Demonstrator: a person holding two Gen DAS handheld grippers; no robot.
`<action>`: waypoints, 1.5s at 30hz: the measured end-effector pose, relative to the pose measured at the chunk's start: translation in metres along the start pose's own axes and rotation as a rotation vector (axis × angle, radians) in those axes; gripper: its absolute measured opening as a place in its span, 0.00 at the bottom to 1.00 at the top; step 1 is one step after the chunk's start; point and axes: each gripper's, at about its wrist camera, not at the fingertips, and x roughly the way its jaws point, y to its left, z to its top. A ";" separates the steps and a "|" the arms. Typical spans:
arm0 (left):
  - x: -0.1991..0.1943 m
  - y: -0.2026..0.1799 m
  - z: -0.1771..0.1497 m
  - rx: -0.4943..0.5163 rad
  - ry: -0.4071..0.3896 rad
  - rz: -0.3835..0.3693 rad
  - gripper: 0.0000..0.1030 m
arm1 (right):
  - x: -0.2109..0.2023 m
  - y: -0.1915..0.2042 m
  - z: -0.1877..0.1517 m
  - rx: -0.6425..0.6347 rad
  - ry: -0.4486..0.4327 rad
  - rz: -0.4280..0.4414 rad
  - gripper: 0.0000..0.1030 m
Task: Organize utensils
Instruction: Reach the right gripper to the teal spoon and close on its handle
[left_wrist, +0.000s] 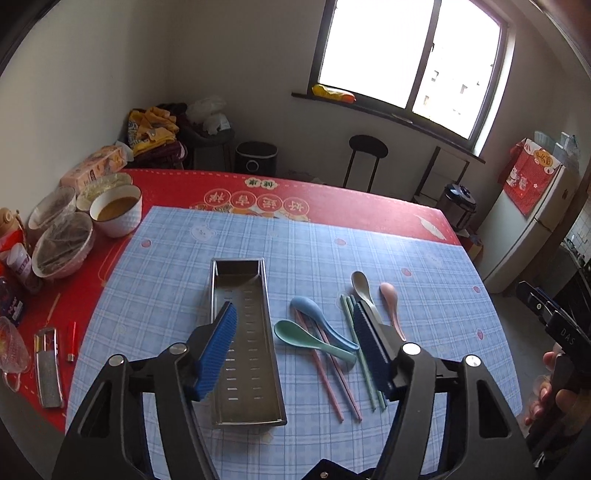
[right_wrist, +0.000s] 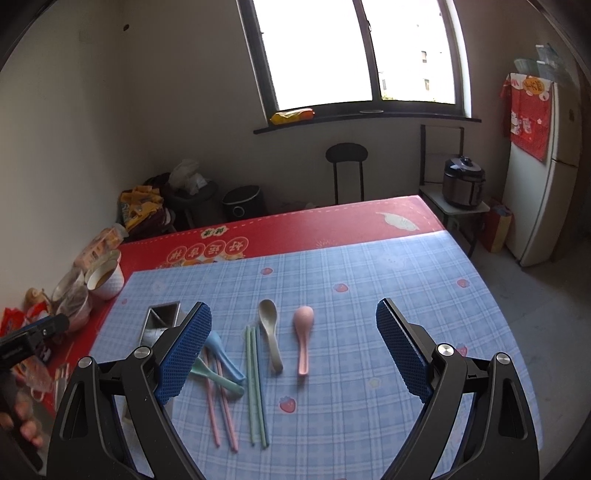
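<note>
Utensils are lying loose on the blue checked cloth (left_wrist: 424, 258): a blue spoon (left_wrist: 314, 314) and green spoon (left_wrist: 306, 339) crossing the pink chopsticks (left_wrist: 332, 376), green chopsticks (right_wrist: 256, 384) just at their 3 o'clock, then a grey spoon (right_wrist: 270, 332) and pink spoon (right_wrist: 303, 338). At 9 o'clock of the pile, a steel tray (left_wrist: 245, 350) is sitting empty. The left gripper (left_wrist: 295, 350) is hanging above with jaws apart, gripping nothing. The right gripper (right_wrist: 293, 354) is hovering wide open over the spoons.

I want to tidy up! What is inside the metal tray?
Nothing shows inside the metal tray, just its slotted bottom. The left gripper's finger covers part of one wall, so that bit stays hidden.
</note>
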 end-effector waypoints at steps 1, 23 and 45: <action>0.007 0.000 -0.003 -0.004 0.028 -0.010 0.51 | 0.006 -0.002 -0.005 -0.002 0.011 0.006 0.85; 0.062 0.049 -0.023 -0.079 0.096 0.095 0.41 | 0.174 0.108 -0.093 -0.463 0.395 0.360 0.32; 0.073 0.083 -0.035 -0.147 0.131 0.072 0.41 | 0.237 0.162 -0.121 -0.651 0.544 0.326 0.22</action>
